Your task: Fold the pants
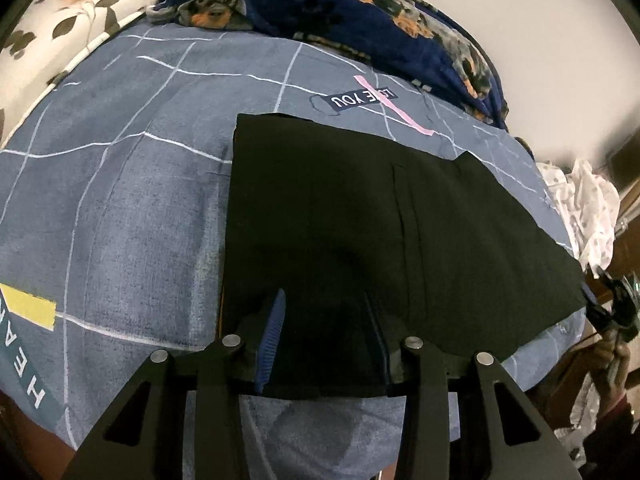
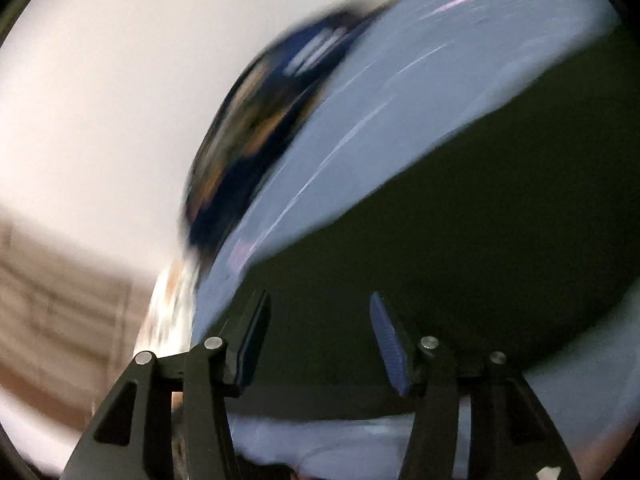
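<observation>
The black pants [image 1: 360, 216] lie flat and folded on the blue checked bedsheet [image 1: 120, 184]. My left gripper [image 1: 326, 300] is open, with its fingers over the near edge of the pants. The other gripper [image 1: 612, 304] shows at the far right end of the pants in the left wrist view. In the blurred right wrist view my right gripper [image 2: 318, 300] is open over the pants [image 2: 460, 240], with the sheet [image 2: 380, 100] beyond.
A dark blue floral blanket [image 1: 360, 12] is heaped at the far side of the bed. A white leaf-print pillow [image 1: 60, 32] lies at the far left. White dotted cloth [image 1: 588, 208] hangs at the right edge, beside wooden furniture.
</observation>
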{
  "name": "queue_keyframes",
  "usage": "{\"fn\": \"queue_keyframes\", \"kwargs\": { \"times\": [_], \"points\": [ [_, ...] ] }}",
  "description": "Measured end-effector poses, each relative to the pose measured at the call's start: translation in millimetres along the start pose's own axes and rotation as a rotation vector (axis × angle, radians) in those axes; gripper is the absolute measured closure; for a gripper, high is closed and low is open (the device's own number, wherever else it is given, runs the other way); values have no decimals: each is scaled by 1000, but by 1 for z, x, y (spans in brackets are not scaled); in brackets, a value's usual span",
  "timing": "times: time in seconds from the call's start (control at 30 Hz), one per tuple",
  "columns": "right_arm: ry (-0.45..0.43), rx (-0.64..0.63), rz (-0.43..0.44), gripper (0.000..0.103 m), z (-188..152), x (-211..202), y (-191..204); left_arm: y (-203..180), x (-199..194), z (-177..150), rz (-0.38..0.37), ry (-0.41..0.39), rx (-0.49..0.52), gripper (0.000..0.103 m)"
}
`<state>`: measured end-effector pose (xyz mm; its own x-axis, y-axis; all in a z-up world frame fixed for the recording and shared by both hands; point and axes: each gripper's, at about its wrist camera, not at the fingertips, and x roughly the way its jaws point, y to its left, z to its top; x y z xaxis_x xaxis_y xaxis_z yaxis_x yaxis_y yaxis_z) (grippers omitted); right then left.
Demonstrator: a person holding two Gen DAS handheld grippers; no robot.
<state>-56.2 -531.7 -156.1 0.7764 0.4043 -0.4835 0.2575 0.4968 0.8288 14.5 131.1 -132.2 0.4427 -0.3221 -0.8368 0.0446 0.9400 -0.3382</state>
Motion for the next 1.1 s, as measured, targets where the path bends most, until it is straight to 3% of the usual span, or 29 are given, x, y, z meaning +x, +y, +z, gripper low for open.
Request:
{"fn": "queue_keyframes", "kwargs": {
  "times": [0.1, 0.23, 0.47, 0.53, 0.77, 0.87, 0.93, 1.0, 1.1],
  "points": [
    [-225, 144, -95, 52, 39, -79, -70, -1, 1, 2, 6, 9, -14, 62],
    [-328, 254, -93, 52, 61, -123, -125, 3, 1, 4, -7, 14, -40, 62],
    [-315, 274, -41, 49, 79, -114, -145, -1, 1, 3, 20, 17, -27, 62],
    [-303, 274, -89, 47, 81, -109, -148, -1, 1, 3, 23, 17, -26, 62],
    [-364, 329, -31, 48, 75, -117, -166, -2, 1, 3, 30, 16, -24, 62],
    [-417, 324, -93, 48, 72, -127, -160, -2, 2, 3, 36, 19, -17, 62],
    [-451, 337, -89, 45, 76, -129, -163, -3, 2, 3, 33, 18, -20, 62],
    [-403, 356, -17, 45, 80, -119, -170, -2, 2, 2, 25, 17, -24, 62],
    [-362, 300, -28, 39, 84, -110, -163, 0, 2, 2, 16, 16, -32, 62]
  ]
}}
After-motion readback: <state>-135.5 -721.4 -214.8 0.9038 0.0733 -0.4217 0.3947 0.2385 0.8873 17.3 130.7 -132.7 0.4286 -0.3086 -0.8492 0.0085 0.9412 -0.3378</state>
